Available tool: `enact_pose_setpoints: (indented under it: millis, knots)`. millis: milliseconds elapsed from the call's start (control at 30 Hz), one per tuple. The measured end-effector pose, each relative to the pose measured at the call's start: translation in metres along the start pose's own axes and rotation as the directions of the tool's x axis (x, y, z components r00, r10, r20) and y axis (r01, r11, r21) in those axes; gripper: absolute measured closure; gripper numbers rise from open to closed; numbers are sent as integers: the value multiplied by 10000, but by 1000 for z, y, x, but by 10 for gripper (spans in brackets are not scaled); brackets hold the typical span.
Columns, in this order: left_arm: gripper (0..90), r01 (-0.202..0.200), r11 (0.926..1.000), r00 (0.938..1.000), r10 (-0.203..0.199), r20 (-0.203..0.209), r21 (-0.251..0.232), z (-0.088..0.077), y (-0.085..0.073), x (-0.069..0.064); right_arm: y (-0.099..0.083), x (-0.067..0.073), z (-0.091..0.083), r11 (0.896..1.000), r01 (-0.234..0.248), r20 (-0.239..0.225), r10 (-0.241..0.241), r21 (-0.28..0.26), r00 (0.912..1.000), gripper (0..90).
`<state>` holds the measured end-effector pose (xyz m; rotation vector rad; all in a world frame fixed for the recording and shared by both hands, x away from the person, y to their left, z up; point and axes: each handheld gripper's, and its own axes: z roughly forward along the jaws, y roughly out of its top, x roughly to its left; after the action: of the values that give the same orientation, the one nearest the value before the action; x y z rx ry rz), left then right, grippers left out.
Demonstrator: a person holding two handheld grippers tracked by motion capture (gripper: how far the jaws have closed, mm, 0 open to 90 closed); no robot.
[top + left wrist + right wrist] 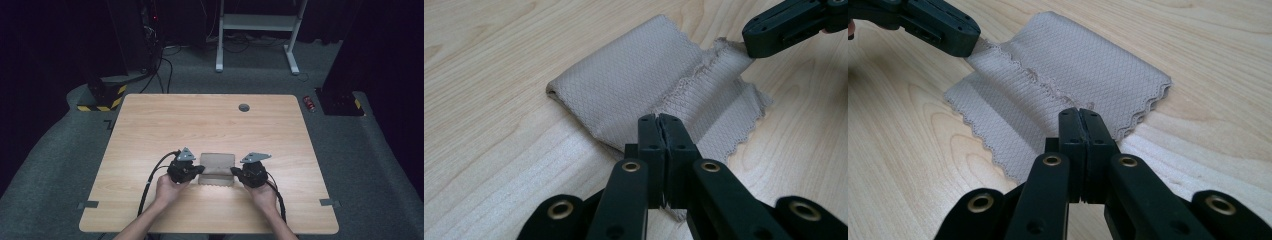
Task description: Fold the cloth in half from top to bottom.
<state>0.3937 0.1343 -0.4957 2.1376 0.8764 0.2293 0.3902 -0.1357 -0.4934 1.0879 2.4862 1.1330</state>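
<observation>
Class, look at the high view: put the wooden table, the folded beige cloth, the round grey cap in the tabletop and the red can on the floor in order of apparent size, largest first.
1. Wooden table
2. Folded beige cloth
3. Round grey cap and red can: these look alike in size, so I won't rank them.

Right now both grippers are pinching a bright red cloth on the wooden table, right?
Not quite: the cloth is beige, not red, as the left gripper view shows. Both the left gripper and the right gripper do pinch it on the wooden table.
</observation>
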Motion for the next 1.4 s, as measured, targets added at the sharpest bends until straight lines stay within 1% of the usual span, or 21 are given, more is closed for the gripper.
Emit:
enact_pose_setpoints:
  millis: [67,167,267,500,700,767,833,933,1033,1100,1167,1300,1333,1367,1400]
  knots:
    - [883,9,10000,10000,-9,-30,2,1,-1,-1,-1,0,0,10000,76,-6,-76,7,10000,891]
    - [883,-52,10000,10000,52,-29,39,1,-3,-1,-3,2,1,10000,26,9,-26,38,10000,891]
    - [883,-38,10000,10000,39,-49,35,2,-4,-3,-5,3,1,10000,73,2,-73,26,10000,890]
    - [881,-367,9991,9989,374,-277,221,4,-8,-7,-11,6,1,10000,20,-54,-20,52,10000,889]
    - [878,-474,9983,9982,486,-360,337,7,-10,-8,-15,6,5,9999,-22,-65,23,159,10000,888]
    - [878,-420,9985,9985,431,-332,350,7,-12,-9,-17,7,6,9998,0,-76,1,190,10000,887]
    - [878,-434,9983,9984,447,-340,381,7,-12,-9,-18,8,5,9997,-73,-107,75,238,9999,886]
    - [878,-466,9982,9981,480,-386,372,7,-12,-8,-19,9,5,9997,-56,-111,59,225,9999,885]
    - [878,-529,9977,9975,547,-438,425,7,-13,-8,-20,11,5,9997,2,-142,2,259,9999,886]
    - [877,-496,9978,9977,515,-444,430,7,-13,-8,-20,12,6,9996,79,-159,-74,269,9998,886]
    - [874,-468,9975,9980,490,-405,524,8,-14,-7,-22,12,7,9995,1,-173,4,320,9999,883]
    - [844,-313,9982,9986,334,-406,520,8,-16,-7,-24,11,8,9989,-129,-149,136,441,9998,833]
    - [836,-357,9980,9983,381,-451,525,6,-16,-6,-24,10,8,9990,-134,-143,140,419,9998,812]
    - [813,-357,9980,9983,381,-451,525,6,-16,-6,-24,10,8,9990,-134,-143,140,419,9998,812]
    - [813,-351,9981,9981,376,-489,503,5,-17,-7,-24,10,6,9989,-210,-102,214,412,9997,780]
